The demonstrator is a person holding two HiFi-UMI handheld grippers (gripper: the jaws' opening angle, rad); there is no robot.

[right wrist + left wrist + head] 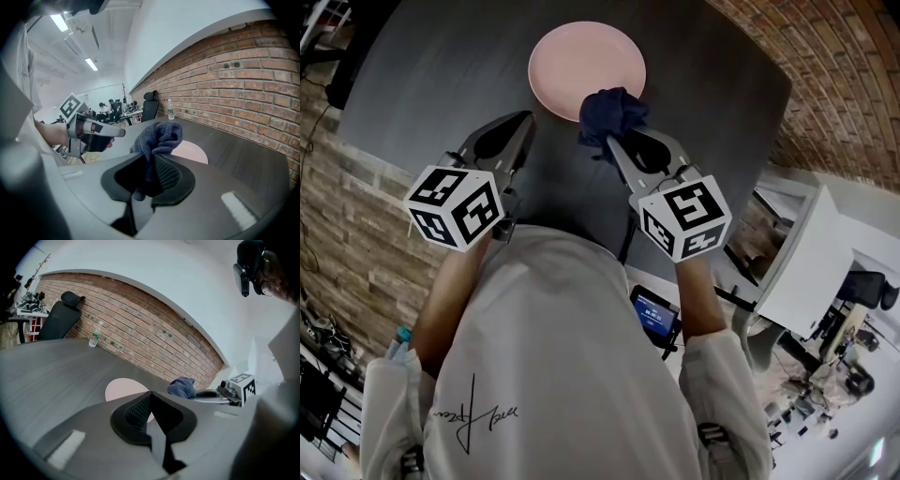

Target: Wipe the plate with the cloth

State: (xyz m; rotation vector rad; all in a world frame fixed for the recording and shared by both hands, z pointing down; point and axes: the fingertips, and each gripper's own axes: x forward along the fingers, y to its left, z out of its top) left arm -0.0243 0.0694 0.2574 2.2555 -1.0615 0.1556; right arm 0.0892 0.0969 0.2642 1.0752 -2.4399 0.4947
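Dark table (pixel 431 84) by a brick wall (pixel 830 75): pink plate (pixel 587 67) lies bare, right gripper (pixel 612 142) pinches the blue cloth (pixel 611 112) at its near rim, left gripper (pixel 525 122) pressed together w/ nothing in it beside the plate, so wiping prob. hasn't begun yet.

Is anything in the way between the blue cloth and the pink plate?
No, nothing visible is. The right tool holds the cloth right at the plate's near edge, and the left tool is off to the side.
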